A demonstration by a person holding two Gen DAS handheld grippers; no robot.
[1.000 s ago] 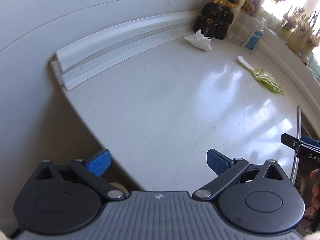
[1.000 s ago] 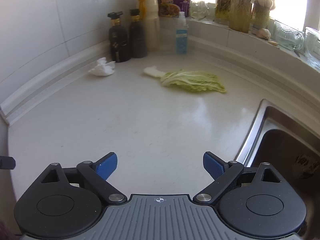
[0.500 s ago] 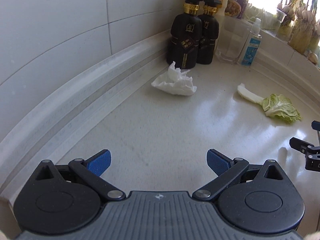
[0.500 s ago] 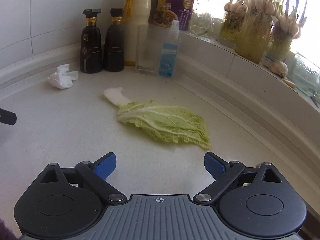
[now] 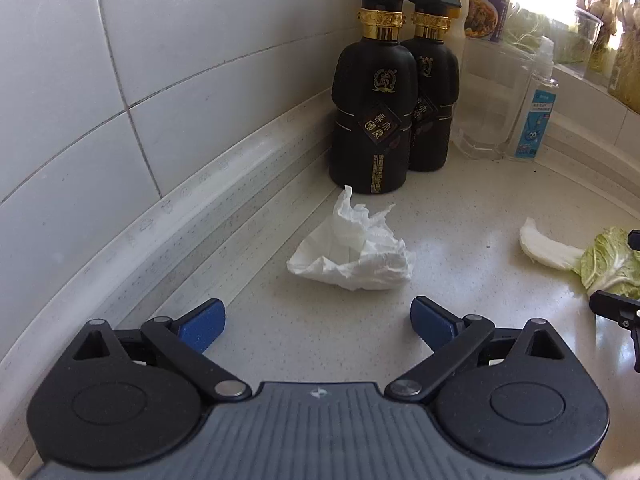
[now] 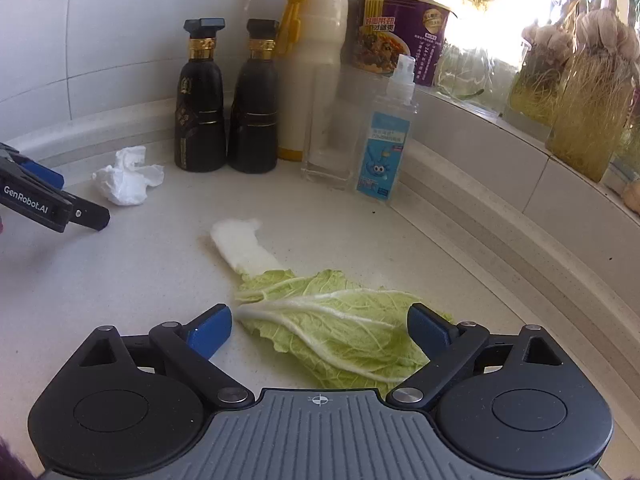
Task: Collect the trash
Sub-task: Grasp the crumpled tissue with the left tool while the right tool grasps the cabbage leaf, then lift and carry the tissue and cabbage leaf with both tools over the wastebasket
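Right now the left gripper [image 5: 318,325] has its blue fingers [image 5: 202,325] spread wide with nothing between them, hovering low over the pale speckled worktop [image 5: 472,208]. Just ahead of the gap lies the crumpled white tissue [image 5: 354,254], loosely bunched with a peak sticking up, resting on the worktop close to the ribbed white moulding [image 5: 192,216] at the foot of the tiled wall. Behind it, near but apart, stand two black bottles [image 5: 374,116] with gold collars and gold characters on diamond labels that are too small to read.

The right gripper [image 6: 319,330] is likewise wide apart and holds nothing; its fingers [image 6: 210,330] straddle the leafy end of a cabbage leaf [image 6: 336,328], pale green and veined, with its white stalk pointing away toward the bottles. From this view the left gripper's side reads "GenRobot.AI". Further back stand a clear spray bottle [image 6: 388,144] with a blue cartoon label, a cream bottle [image 6: 316,68] with a yellow cap, and a purple instant-noodle cup [image 6: 400,32] whose print is not legible. Open worktop runs between tissue and leaf; to the right a raised ledge [image 6: 520,216] bounds it
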